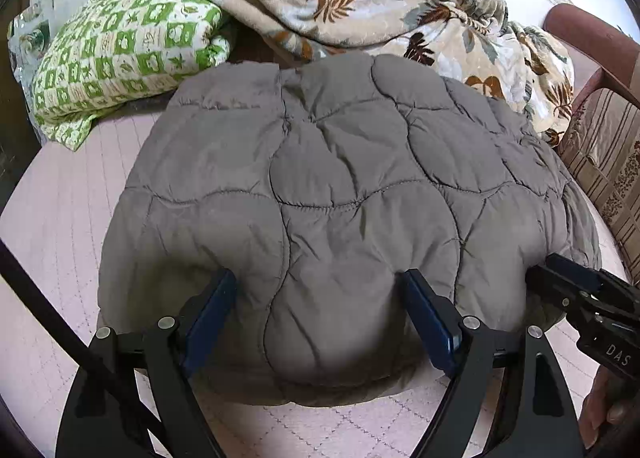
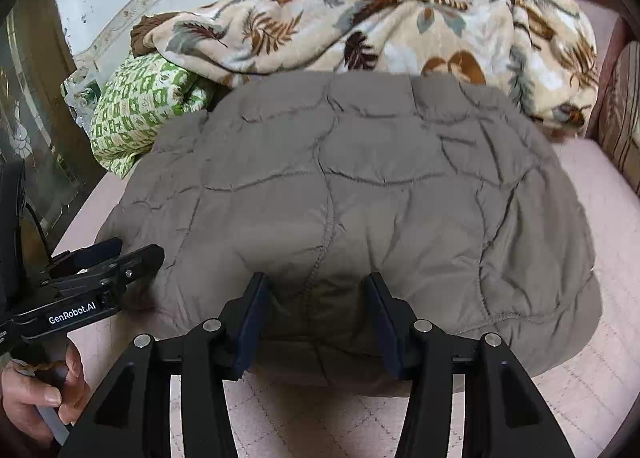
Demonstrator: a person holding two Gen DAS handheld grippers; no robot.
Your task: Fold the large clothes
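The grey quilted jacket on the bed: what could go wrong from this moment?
1. Both tools, left and right, stand open at the near edge of the grey quilted jacket; the puffy padding may slip out when they close.
2. The leaf-print blanket lies against the far edge, so a fold away from the person could catch it.

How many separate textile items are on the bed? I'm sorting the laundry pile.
3: the grey quilted padded garment in front at both tongs, the green-and-white checked folded quilt back left, and the beige leaf-print fleece blanket heaped behind. Others may be hidden underneath.
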